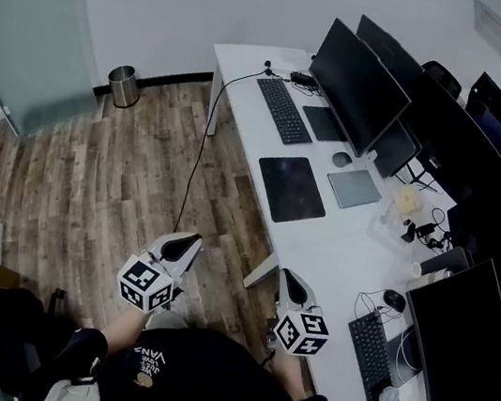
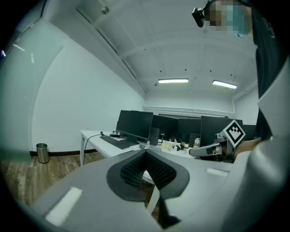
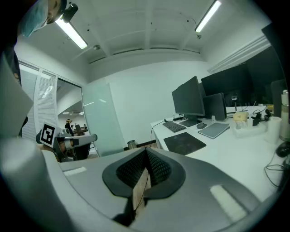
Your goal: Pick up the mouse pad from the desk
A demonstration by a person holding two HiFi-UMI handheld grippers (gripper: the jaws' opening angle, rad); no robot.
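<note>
The dark mouse pad [image 1: 290, 188] lies flat on the white desk [image 1: 338, 248], near its front edge, between a black keyboard [image 1: 285, 110] and a grey tablet [image 1: 353, 187]. In the right gripper view the mouse pad [image 3: 183, 143] lies ahead and to the right. Both grippers hang over the wooden floor, short of the desk and well away from the pad. My left gripper [image 1: 190, 242] is shut with nothing in it, its jaws [image 2: 146, 155] pressed together. My right gripper [image 1: 288, 277] is also shut and empty [image 3: 146, 156], close to the desk's front edge.
Several black monitors [image 1: 357, 84] line the back of the desk, with a mouse [image 1: 341, 159] and a smaller dark pad [image 1: 323, 122] in front. A second keyboard [image 1: 370, 360] sits at the near right. A cable [image 1: 207, 130] drops from the desk. A metal bin [image 1: 123, 86] stands by the wall.
</note>
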